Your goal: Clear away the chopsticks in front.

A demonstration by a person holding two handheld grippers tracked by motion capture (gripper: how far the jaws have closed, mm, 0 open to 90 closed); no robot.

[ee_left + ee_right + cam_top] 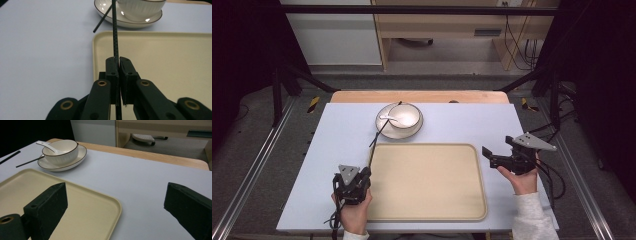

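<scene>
A: I'm starting w/ the nearest bit. My left gripper (118,65) is clamping one black chopstick (115,32) between its jaws, low at the tray's left edge. The stick is running fwd and up twd the plate.

B: And the right one?

A: Right gripper (494,157) is hovering just off the tray's right side, jaws spread wide, nothing between them. I'm seeing it gaping over the table (140,185) in its own view.

B: Tray?

A: Beige tray (432,212) is sitting bare in the middle. Beyond it the white plate (384,131) w/ the bowl (404,116) on top, a white spoon (388,118) resting in the bowl. A second chopstick (387,121) is leaning on the plate's left rim.

B: So how are you handling it?

A: I'm thinking slow and level, since the stick is long and thin and prob. pivots in the pads. I'm aiming to keep its far tip off the plate rim, then lower it flat before easing the jaws apart.
</scene>
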